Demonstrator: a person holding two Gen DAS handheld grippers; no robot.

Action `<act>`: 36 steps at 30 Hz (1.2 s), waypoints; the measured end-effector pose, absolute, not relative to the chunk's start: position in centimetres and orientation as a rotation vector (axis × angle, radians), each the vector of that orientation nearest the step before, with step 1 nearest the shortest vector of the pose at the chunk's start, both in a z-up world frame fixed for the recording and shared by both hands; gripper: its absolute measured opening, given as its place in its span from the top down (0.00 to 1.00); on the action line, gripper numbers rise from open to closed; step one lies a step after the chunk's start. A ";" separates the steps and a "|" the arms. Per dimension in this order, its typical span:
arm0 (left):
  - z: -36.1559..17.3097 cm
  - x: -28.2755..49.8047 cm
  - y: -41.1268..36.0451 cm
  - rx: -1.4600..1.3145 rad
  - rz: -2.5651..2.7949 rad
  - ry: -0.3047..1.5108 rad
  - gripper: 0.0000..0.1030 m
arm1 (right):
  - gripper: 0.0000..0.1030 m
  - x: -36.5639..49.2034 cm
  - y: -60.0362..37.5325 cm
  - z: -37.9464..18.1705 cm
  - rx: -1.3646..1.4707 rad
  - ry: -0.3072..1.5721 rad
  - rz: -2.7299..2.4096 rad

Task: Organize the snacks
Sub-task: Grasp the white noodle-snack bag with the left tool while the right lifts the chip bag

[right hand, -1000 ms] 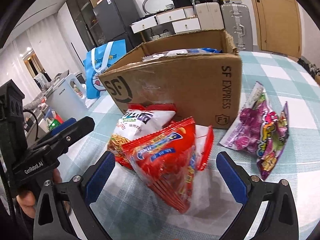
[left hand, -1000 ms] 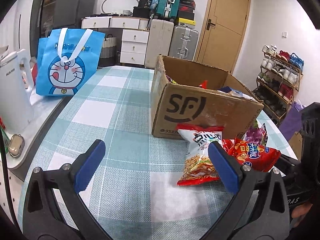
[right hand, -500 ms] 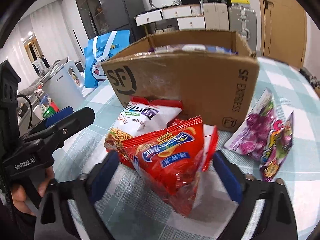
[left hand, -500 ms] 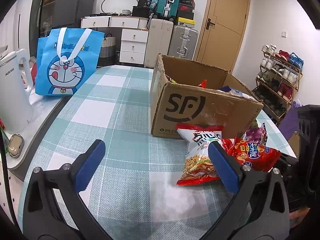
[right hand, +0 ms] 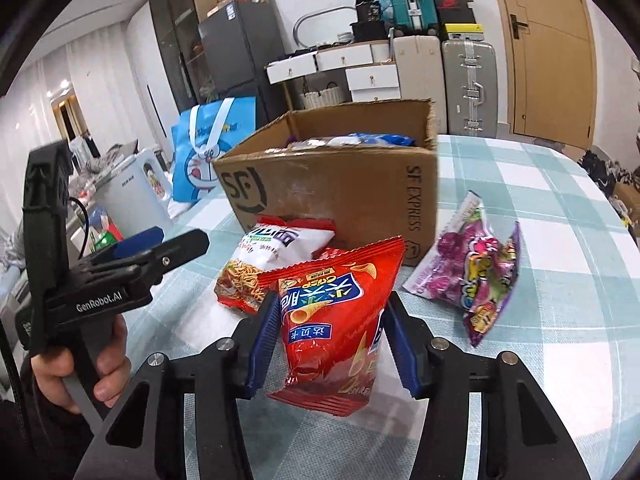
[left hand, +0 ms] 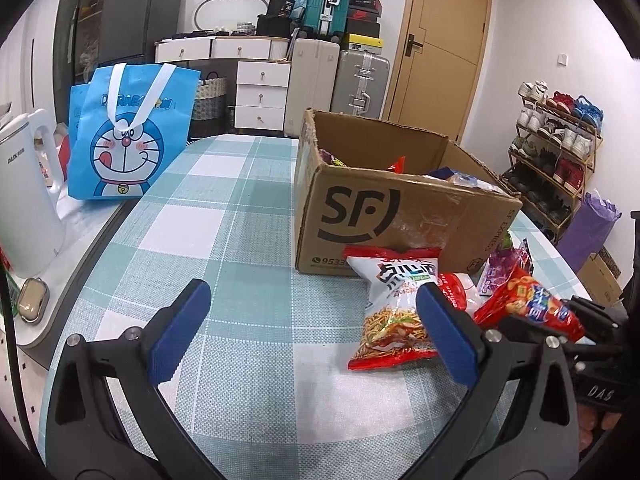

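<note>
Cardboard box (left hand: 400, 216): brown, open-topped, printed "SF" on one face and "SF EXPRESS" on the adjoining face; stands on the checked desk (left hand: 224, 248); snack packets show above its rim.
Red chip bag (right hand: 336, 320): Chinese lettering on a blue panel, cone-shaped crisps pictured; most of the writing is not readable; held upright just in front of the box.
Noodle-snack bag (left hand: 394, 312): white and red, Chinese lettering, lying on the desk against the foot of the box.
Purple candy bag (right hand: 476, 272): lies flat on the desk beside the "SF EXPRESS" face of the box, toward the desk's right edge.
Right hand-held gripper (right hand: 332, 340): jaws drawn in partway, both blue pads pressing the sides of the red chip bag, which is pinched between them.
Left hand-held gripper (left hand: 312, 336): jaws spread wide, holding nothing, over bare desk in front of the box; its right pad overlaps the noodle-snack bag in the view, contact cannot be told.
Left wrist view only: blue tote bag (left hand: 132, 140) lettered "DORAEMON" beyond the desk's left edge, white kettle (left hand: 24, 208) marked "AUX", shoe rack (left hand: 556, 152) at the far right wall.
Right wrist view only: full front of the red chip bag; the left tool's body marked "GenRobot.AI", gripped by the person's hand (right hand: 80, 368); refrigerator (right hand: 236, 60).
Both views: stacked suitcases and a white drawer unit by the wooden door.
</note>
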State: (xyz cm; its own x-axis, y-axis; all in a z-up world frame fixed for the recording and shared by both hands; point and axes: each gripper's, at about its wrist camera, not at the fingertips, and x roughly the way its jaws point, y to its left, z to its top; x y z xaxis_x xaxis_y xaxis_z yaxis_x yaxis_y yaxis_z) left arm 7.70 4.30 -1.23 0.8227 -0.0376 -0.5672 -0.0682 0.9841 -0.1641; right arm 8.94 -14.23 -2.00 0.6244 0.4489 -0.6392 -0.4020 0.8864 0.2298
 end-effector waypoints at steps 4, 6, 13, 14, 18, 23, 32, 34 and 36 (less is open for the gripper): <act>-1.2 7.8 3.9 -0.166 0.008 0.612 0.01 | 0.50 9.1 -15.3 -1.7 0.116 0.746 0.485; -1.3 8.0 3.8 -0.161 0.006 0.619 0.01 | 0.50 9.0 -15.9 -1.5 0.126 0.744 0.479; -1.8 8.5 2.8 -0.173 -0.062 0.663 0.01 | 0.50 8.6 -17.1 -1.0 0.109 0.734 0.474; -1.9 8.6 2.5 -0.167 -0.066 0.667 0.01 | 0.50 8.7 -17.2 -1.0 0.107 0.735 0.472; -2.2 9.5 1.2 -0.179 -0.094 0.698 0.01 | 0.50 8.4 -17.3 -0.6 0.098 0.718 0.470; -3.2 11.4 -0.2 -0.184 -0.124 0.768 0.01 | 0.49 8.2 -17.5 -0.5 0.098 0.715 0.465; -4.6 14.3 -0.8 -0.207 -0.097 0.857 0.12 | 0.50 8.3 -17.9 -0.4 0.109 0.718 0.459; -4.9 14.7 -1.1 -0.206 -0.115 0.875 0.15 | 0.50 8.2 -17.9 -0.4 0.112 0.719 0.458; -4.9 14.8 -1.6 -0.197 -0.129 0.875 0.24 | 0.50 8.2 -17.9 -0.4 0.110 0.720 0.457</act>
State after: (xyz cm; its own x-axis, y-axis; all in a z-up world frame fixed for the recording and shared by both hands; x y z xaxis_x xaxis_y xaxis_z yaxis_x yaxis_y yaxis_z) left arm 14.82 -1.57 -4.86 0.6352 -0.1923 -0.7480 0.0317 0.9742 -0.2235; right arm 8.23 -17.90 -0.42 0.6585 0.4398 -0.6107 -0.3655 0.8962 0.2514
